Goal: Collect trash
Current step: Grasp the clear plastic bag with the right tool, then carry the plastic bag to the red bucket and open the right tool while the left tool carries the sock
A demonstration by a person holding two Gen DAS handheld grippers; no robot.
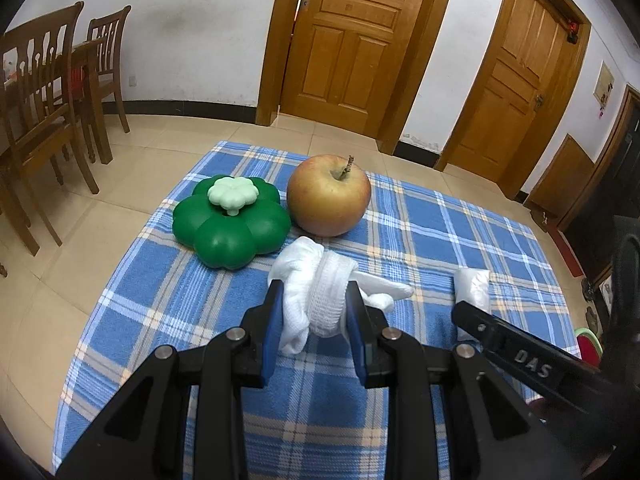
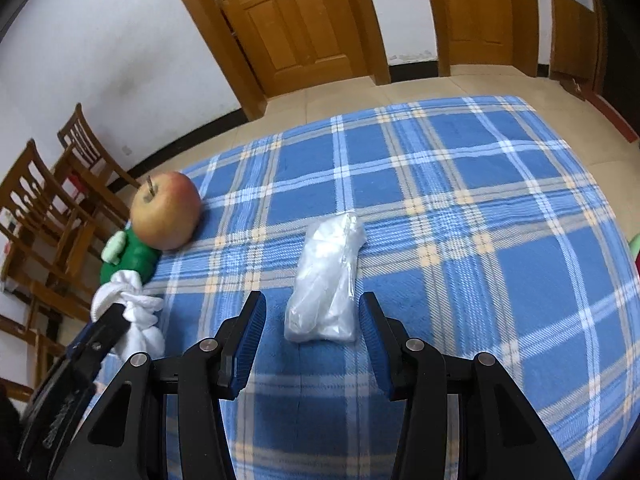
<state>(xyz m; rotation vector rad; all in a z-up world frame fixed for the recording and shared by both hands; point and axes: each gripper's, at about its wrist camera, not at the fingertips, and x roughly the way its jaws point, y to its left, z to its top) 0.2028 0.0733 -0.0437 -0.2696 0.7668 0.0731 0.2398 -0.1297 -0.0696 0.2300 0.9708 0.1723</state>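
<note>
My left gripper (image 1: 315, 294) is shut on a knotted white cloth bundle (image 1: 320, 280) lying on the blue plaid tablecloth (image 1: 440, 232). The bundle also shows at the left of the right wrist view (image 2: 132, 312), with the left gripper's finger on it. My right gripper (image 2: 312, 308) is open, its blue pads on either side of a crumpled clear plastic bag (image 2: 326, 280) on the cloth, not touching it. The bag shows in the left wrist view (image 1: 472, 284) to the right, partly behind the right gripper's finger.
An apple (image 1: 329, 195) and a green flower-shaped lidded container (image 1: 232, 222) stand just beyond the cloth bundle. Wooden chairs (image 1: 44, 92) stand at the left, wooden doors (image 1: 348, 40) behind. Tiled floor surrounds the table.
</note>
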